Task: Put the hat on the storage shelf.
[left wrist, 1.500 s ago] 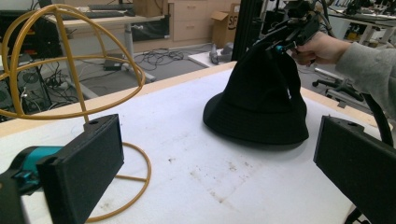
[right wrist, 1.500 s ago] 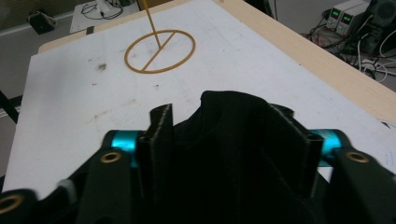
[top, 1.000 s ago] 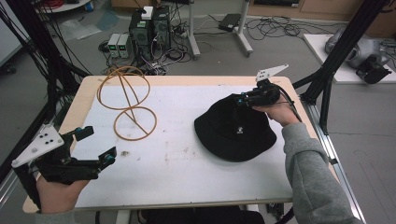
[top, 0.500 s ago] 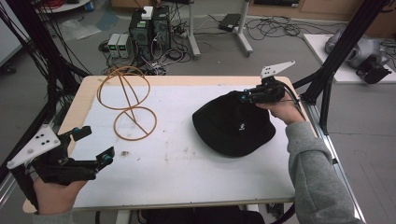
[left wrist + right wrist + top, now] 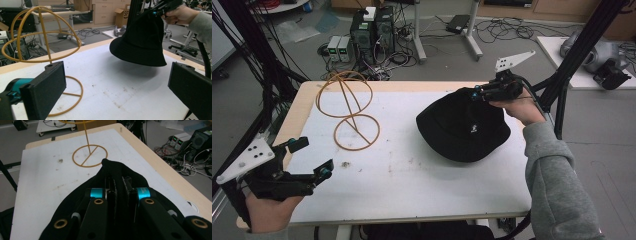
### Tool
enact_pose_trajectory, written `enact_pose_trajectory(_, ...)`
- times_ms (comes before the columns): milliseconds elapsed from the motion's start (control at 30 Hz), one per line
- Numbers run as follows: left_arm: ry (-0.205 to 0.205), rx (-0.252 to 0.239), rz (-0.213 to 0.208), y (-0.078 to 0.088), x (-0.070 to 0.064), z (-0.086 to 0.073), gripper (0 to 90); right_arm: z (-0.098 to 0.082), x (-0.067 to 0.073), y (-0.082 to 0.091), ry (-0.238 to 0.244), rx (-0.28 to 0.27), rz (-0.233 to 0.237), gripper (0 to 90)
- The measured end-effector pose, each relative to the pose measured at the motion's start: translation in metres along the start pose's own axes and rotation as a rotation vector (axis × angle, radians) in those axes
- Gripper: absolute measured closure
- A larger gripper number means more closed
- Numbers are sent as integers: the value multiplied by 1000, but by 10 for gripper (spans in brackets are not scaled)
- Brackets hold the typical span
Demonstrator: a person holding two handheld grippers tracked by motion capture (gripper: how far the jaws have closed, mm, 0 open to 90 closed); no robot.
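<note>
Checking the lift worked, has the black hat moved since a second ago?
Yes. The hat, pinched by the right tool, has tilted up off the table.

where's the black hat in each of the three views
High view: black hat, right of centre, its far edge pinched by the right tongs.
Left gripper view: upper right, hanging above the white table top.
Right gripper view: bottom centre, bunched around the shut jaws.
Shared landmark: the yellow wire stand, whose ring base lies on the table left of the hat in the high view.
</note>
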State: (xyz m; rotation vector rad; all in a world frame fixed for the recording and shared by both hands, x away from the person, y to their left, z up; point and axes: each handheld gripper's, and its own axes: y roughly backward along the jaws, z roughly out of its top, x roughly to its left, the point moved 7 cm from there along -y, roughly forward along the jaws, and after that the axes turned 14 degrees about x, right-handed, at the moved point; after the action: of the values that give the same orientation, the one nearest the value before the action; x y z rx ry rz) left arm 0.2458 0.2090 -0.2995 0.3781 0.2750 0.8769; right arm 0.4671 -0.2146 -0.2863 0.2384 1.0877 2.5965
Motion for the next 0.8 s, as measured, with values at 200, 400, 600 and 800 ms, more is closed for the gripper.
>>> enact_pose_trajectory(200,7,-2,13,8,-1,-5,19,21,3,7,40,-27,-23,850)
enact_pose_trajectory(400,20,3,30,15,-2,-11,19,47,8,10,71,-39,-26,852)
enact_pose_trajectory(600,26,16,41,21,-4,-18,19,70,12,15,98,-39,-35,856)
enact_pose_trajectory(800,35,25,41,22,-9,-23,19,89,13,22,114,-52,-50,857)
